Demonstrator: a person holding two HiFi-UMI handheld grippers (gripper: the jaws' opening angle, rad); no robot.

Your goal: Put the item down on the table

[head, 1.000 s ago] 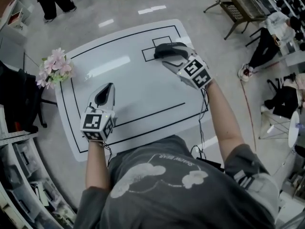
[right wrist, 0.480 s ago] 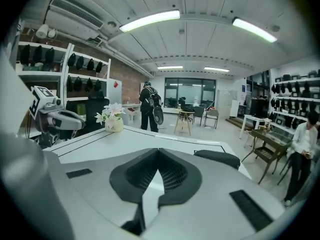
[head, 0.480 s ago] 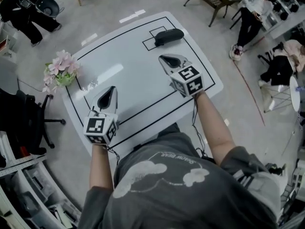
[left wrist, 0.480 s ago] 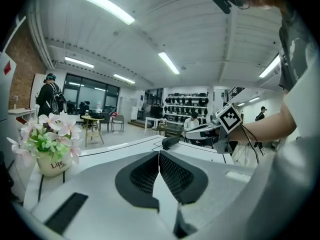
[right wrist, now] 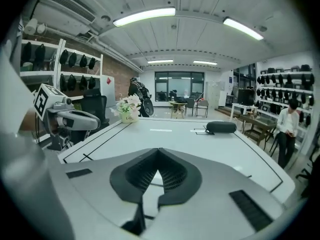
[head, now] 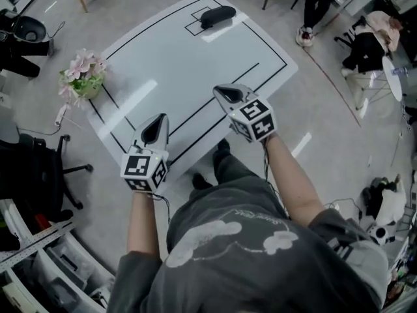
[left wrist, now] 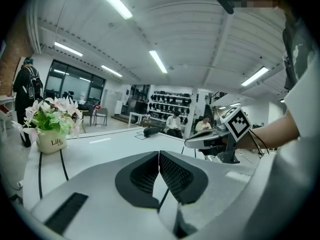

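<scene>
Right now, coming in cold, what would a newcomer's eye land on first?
The black oblong item lying alone at the far corner of the white table. Then the potted pink flowers at its left edge, and the left gripper and right gripper, both shut and empty, near the front edge.

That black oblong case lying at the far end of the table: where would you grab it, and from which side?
Probably at its middle, across the narrow width, coming down from above. The black case lies flat on the table and is long and rounded, so jaws closing on its two long sides should hold it level.
</scene>
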